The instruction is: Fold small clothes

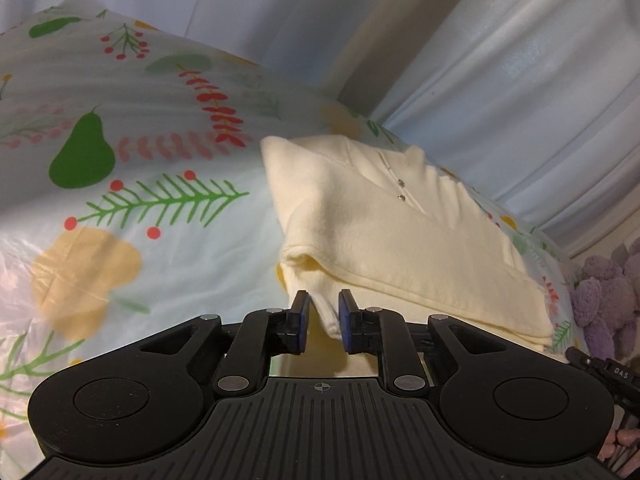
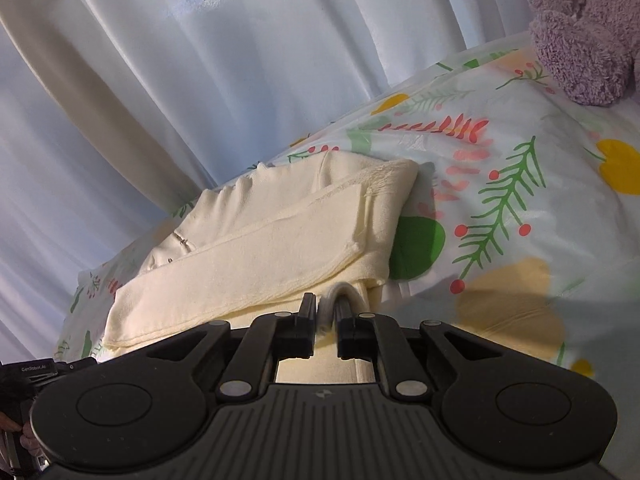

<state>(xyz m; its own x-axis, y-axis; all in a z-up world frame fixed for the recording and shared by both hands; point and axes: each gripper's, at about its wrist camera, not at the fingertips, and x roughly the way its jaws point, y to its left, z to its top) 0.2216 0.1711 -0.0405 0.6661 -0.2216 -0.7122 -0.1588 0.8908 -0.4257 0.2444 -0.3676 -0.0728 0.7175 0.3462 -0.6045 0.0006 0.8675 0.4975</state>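
On the far left of the left wrist view, the floral sheet (image 1: pixel 132 200) covered the bed, with green pears, red berries and yellow shapes printed on pale blue. To the right of this, the cream sweater (image 1: pixel 400 232) lay on the sheet, partly folded, with two small buttons near its collar. The left gripper (image 1: pixel 324 320) was low in the middle of the view, and its blue pads (image 1: pixel 303 322) were slightly apart with a hanging corner of the sweater between them; I could not tell if they really pressed the cloth. Behind the bed hung a pale curtain (image 1: pixel 520 100), and at the right edge a purple plush toy (image 1: pixel 604 300) sat just beside the sweater.

From the right wrist camera, the curtain (image 2: pixel 180 80) filled the left side. The sweater (image 2: pixel 260 248) lay in the middle, with one sleeve folded across its body. The right gripper (image 2: pixel 324 320) was closed on a thin fold of the sweater's near edge. Farther right was the sheet (image 2: pixel 520 220), and the plush toy (image 2: pixel 584 32) rested in the upper right corner.
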